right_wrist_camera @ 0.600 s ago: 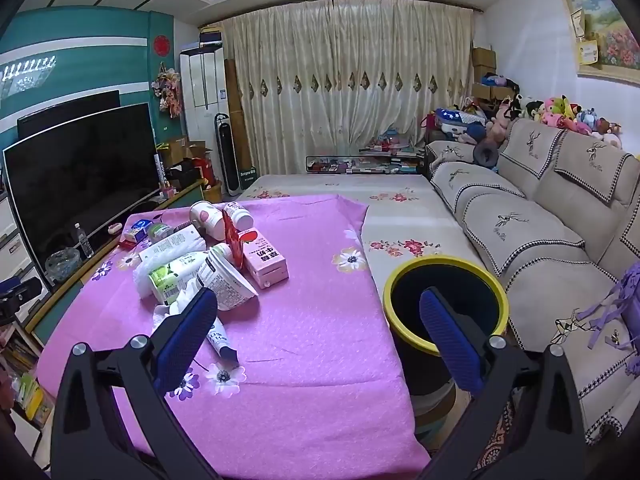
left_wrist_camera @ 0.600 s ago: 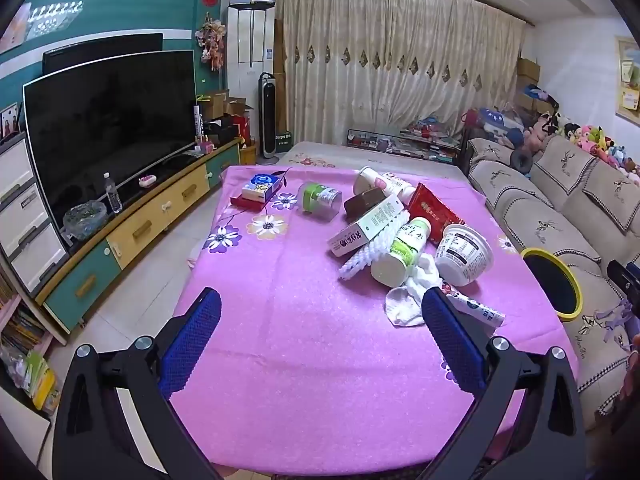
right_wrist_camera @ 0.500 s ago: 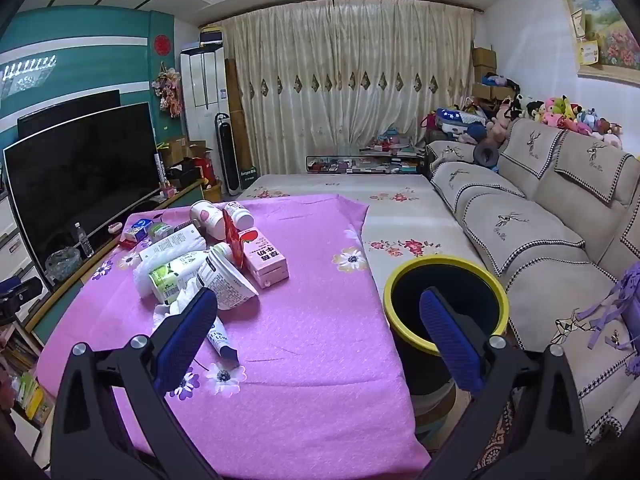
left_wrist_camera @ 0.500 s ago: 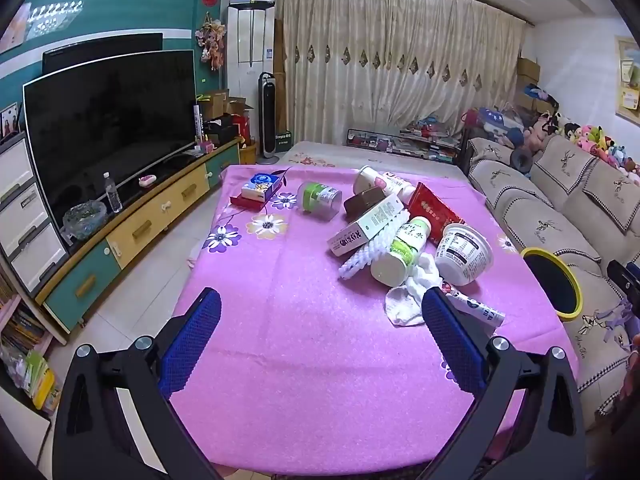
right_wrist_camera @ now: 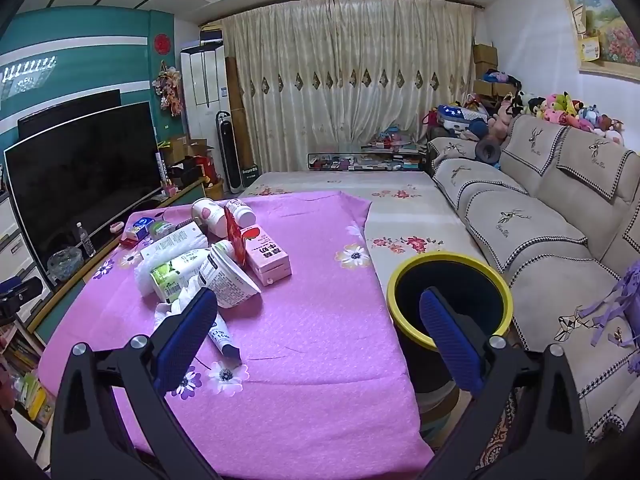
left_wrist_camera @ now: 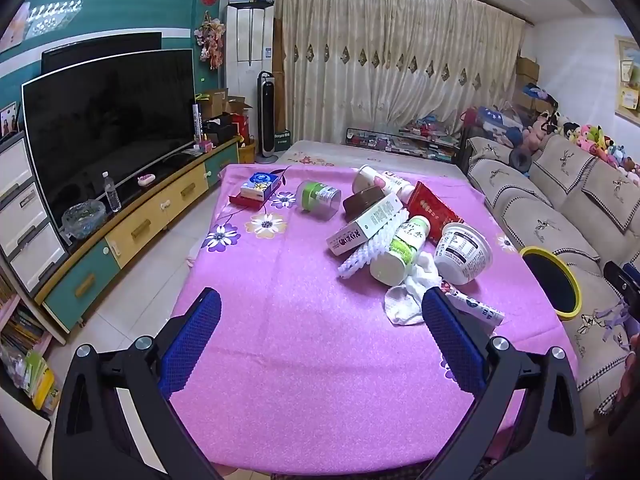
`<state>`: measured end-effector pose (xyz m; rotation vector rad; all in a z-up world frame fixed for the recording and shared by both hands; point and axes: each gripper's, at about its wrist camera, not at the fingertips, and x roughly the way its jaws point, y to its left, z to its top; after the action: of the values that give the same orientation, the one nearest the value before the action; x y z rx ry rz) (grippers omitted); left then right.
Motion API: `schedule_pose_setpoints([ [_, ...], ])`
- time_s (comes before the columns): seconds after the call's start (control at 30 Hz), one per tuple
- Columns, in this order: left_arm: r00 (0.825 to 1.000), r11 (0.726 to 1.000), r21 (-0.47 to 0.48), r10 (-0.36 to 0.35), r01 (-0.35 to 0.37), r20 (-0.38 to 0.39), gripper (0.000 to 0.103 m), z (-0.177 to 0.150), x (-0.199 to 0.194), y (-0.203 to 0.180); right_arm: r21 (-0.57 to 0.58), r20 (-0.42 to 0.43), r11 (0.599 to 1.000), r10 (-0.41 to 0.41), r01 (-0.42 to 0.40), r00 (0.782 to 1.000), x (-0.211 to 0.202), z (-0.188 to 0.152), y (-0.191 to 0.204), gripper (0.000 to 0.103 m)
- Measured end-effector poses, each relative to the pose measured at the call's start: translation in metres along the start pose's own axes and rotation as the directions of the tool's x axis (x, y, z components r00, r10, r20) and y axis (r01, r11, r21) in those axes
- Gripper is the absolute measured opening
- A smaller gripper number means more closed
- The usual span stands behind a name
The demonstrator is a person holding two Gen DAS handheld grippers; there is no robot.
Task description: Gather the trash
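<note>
- The tablecloth (left_wrist_camera: 304,320) is pink cloth with a fine pebbled, matt weave and printed flowers.
- The gripper pads (left_wrist_camera: 192,340) are blue with a rough, textured grip face; the arms behind them are matt black plastic with shiny metal screws.
- The yoghurt tub (left_wrist_camera: 462,252) near the table's right edge looks like glossy printed plastic.
- The tissue (left_wrist_camera: 408,296) beside it is soft, crumpled white paper.
- The long box (left_wrist_camera: 366,226) is smooth printed cardboard.
- The bin (right_wrist_camera: 450,294) off the table's right edge is smooth plastic, dark with a yellow rim.
- The sofa covers (right_wrist_camera: 520,220) are matt beige cloth with embroidery.
- The television screen (left_wrist_camera: 108,120) is glossy black.
</note>
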<state>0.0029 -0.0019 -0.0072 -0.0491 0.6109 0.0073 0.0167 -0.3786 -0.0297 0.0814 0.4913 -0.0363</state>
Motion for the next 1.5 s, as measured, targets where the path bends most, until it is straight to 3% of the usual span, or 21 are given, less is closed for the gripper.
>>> schedule_pose_setpoints([
  [1.5, 1.000, 1.000, 0.022, -0.005, 0.005, -0.016, 0.099, -0.0028, 0.0013, -0.0044, 0.018, -0.015, 1.000, 0.015, -0.014, 1.000, 0.0061, -0.0021, -0.0018, 0.097],
])
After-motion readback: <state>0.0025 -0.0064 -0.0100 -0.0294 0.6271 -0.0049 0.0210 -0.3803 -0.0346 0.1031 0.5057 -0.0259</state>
